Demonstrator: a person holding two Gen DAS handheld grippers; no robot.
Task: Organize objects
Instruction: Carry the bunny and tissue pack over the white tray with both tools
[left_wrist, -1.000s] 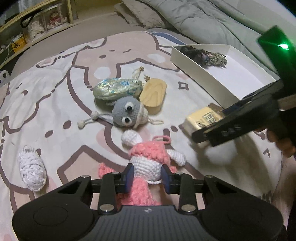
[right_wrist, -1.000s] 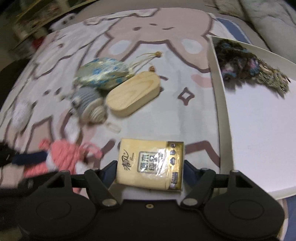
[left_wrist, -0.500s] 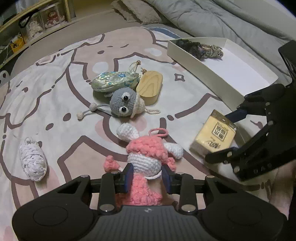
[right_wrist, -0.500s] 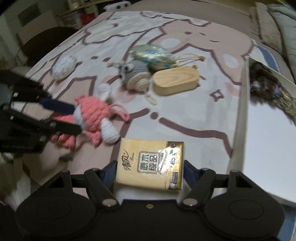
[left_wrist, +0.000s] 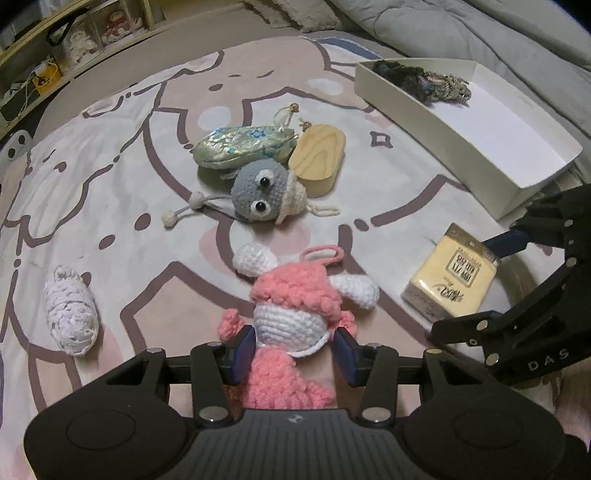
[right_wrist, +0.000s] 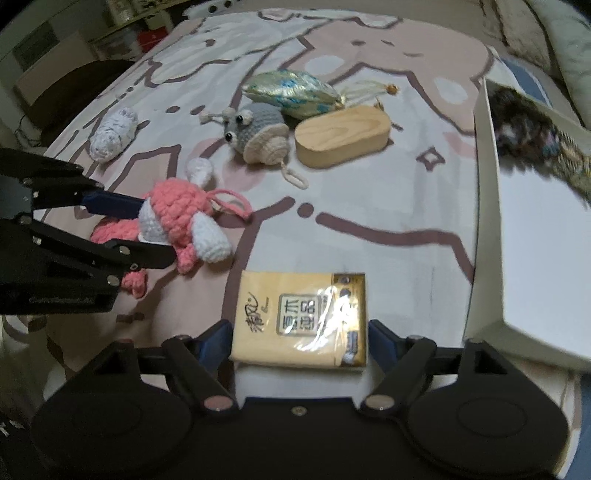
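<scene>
My left gripper is shut on the pink and white crochet doll, which lies on the patterned rug; it also shows in the right wrist view. My right gripper is shut on a yellow tissue pack, low over the rug; the pack also shows in the left wrist view. A white box at the right holds a dark yarn bundle.
On the rug lie a grey crochet snail, a wooden oval box, a brocade pouch and a white crochet piece. A grey duvet lies behind the box. Shelves stand far left.
My right gripper has swung down and toward the left with the tissue pack, lowering it near the rug. My left gripper's jaws have eased slightly wider around the doll.
</scene>
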